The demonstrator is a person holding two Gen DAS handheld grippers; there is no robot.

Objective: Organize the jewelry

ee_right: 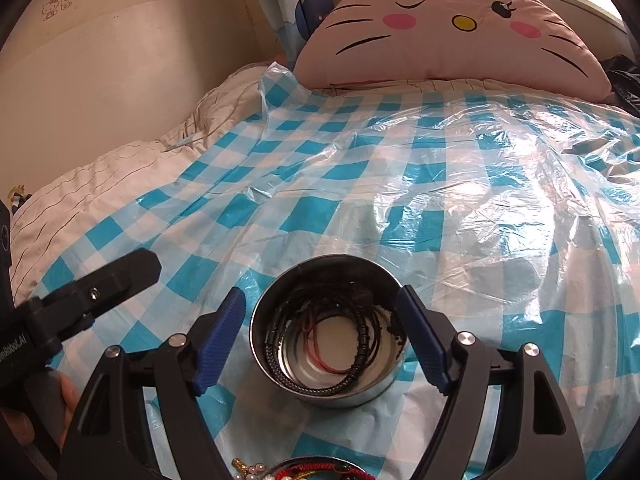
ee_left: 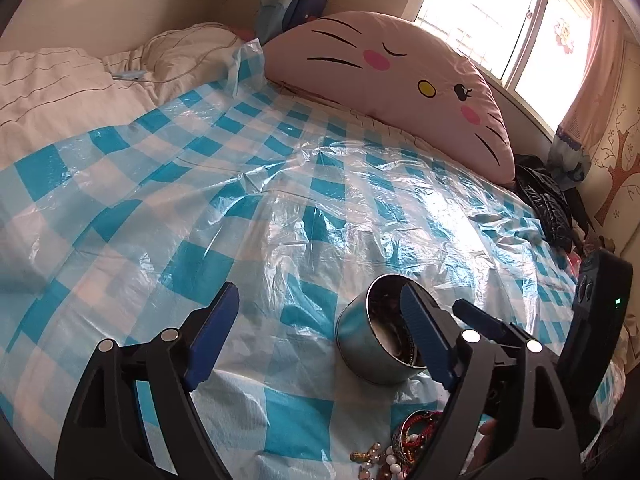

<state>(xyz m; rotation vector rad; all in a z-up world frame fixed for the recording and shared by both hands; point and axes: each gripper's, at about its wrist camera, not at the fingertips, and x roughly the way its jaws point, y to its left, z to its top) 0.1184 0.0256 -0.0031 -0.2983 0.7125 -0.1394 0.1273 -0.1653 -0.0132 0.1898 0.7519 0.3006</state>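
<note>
A round metal tin point(ee_right: 328, 344) sits open on the bed, holding dark bead strands and a thin red cord point(ee_right: 320, 356). At 6 o'clock from it lies a heap of red and pearl bracelets point(ee_left: 404, 444). The right gripper point(ee_right: 320, 340) fingers are spread, flanking the tin; the left gripper point(ee_left: 316, 336) fingers are spread, empty. Blue-checked plastic sheet point(ee_right: 400, 184) covers the bed; a pink cat pillow point(ee_right: 452, 28) lies at 12 o'clock.

The wide blue-and-white checked plastic sheet point(ee_right: 360, 168) on the bed lies bare far ahead and to both sides; the round shiny metal tin point(ee_right: 326, 344) sits in the way between the right fingers point(ee_right: 218, 342); a pile of red and pearl bead bracelets point(ee_left: 404, 448) crowds the near edge; the big pink cat-face pillow point(ee_right: 452, 28) blocks the far end.
</note>
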